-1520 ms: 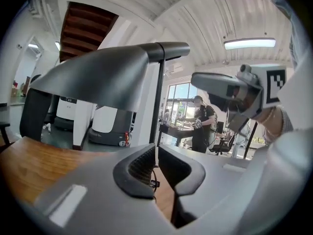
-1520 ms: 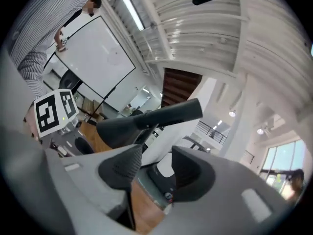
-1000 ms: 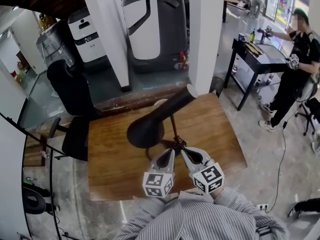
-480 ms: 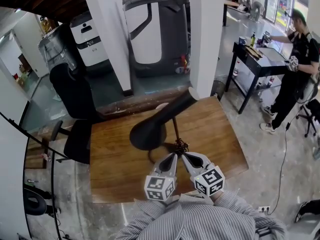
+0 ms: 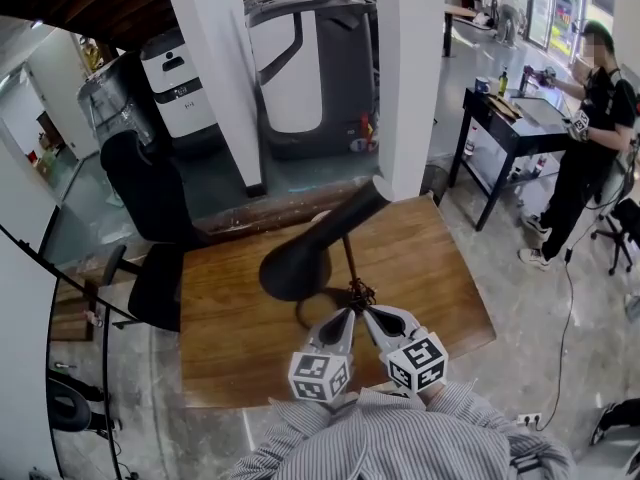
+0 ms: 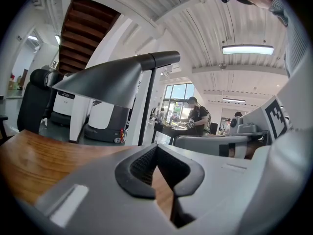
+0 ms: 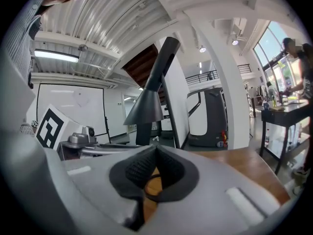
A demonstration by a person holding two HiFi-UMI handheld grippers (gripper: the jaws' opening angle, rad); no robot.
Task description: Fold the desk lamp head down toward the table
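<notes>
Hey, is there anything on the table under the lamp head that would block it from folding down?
Nothing visible does. In the left gripper view the wooden table beneath the lamp head looks bare, with only open air between them.

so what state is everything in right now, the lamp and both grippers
lamp head, raised above the table, not folded down yet
lamp pole, standing upright
left gripper, shut, holding nothing
right gripper, shut, holding nothing
</notes>
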